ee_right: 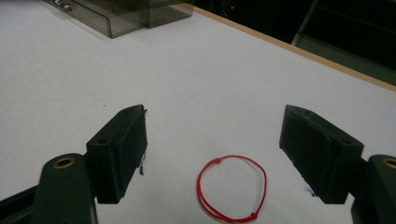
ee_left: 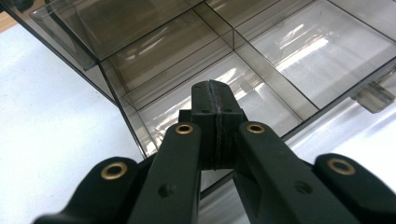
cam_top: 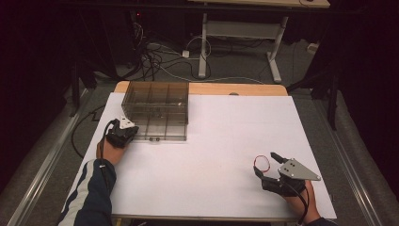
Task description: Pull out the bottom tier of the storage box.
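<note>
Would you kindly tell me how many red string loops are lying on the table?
1. The red string loop lies on the white table, between the open right claw's jaws.

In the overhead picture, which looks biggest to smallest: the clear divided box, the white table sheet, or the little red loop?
In the high view, largest to smallest:
1. White table sheet
2. Clear divided box, at its far left corner
3. Red loop, a thin ring between the open jaws of the right gripper
</note>
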`<act>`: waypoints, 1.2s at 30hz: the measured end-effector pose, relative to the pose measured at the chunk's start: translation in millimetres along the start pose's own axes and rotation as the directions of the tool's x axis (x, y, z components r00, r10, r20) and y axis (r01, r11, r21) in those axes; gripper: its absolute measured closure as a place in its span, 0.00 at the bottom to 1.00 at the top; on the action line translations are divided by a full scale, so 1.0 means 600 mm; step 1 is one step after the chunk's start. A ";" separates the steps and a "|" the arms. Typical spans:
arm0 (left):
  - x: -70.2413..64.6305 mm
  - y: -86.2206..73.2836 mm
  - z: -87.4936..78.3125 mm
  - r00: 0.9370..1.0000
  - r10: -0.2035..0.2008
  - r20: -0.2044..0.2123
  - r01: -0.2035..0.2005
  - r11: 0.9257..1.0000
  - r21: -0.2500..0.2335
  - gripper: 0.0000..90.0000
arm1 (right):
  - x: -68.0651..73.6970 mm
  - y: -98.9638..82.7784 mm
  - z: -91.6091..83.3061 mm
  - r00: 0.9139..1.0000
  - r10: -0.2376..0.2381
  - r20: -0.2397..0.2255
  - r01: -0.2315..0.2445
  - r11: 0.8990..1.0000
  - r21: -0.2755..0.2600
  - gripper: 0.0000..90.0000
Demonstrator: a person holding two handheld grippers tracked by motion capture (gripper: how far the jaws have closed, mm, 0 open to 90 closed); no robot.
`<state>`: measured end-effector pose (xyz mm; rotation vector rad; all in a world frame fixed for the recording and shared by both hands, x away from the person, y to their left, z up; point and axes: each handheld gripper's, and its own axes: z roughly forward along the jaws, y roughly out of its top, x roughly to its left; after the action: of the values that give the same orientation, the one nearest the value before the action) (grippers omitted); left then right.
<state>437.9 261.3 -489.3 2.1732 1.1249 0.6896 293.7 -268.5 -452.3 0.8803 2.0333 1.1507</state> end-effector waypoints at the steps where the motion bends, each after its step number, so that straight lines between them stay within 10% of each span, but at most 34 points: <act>1: 0.000 0.000 0.000 1.000 0.000 -0.001 0.000 1.000 0.000 0.97 | 0.000 0.000 0.000 1.000 0.000 0.000 0.000 1.000 0.000 0.27; 15: 0.008 0.001 -0.030 0.998 -0.047 -0.034 0.042 0.991 -0.125 0.97 | -0.003 0.000 -0.002 1.000 0.016 -0.005 -0.016 1.000 -0.006 0.26; 36: -0.025 0.024 -0.095 0.999 -0.030 -0.022 0.021 0.945 -0.326 0.97 | -0.005 0.002 -0.004 0.999 0.036 -0.039 -0.037 0.999 -0.018 0.24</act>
<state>399.8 257.0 -442.7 1.8709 0.9720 0.8318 293.6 -271.7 -449.7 0.8961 2.0421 1.2131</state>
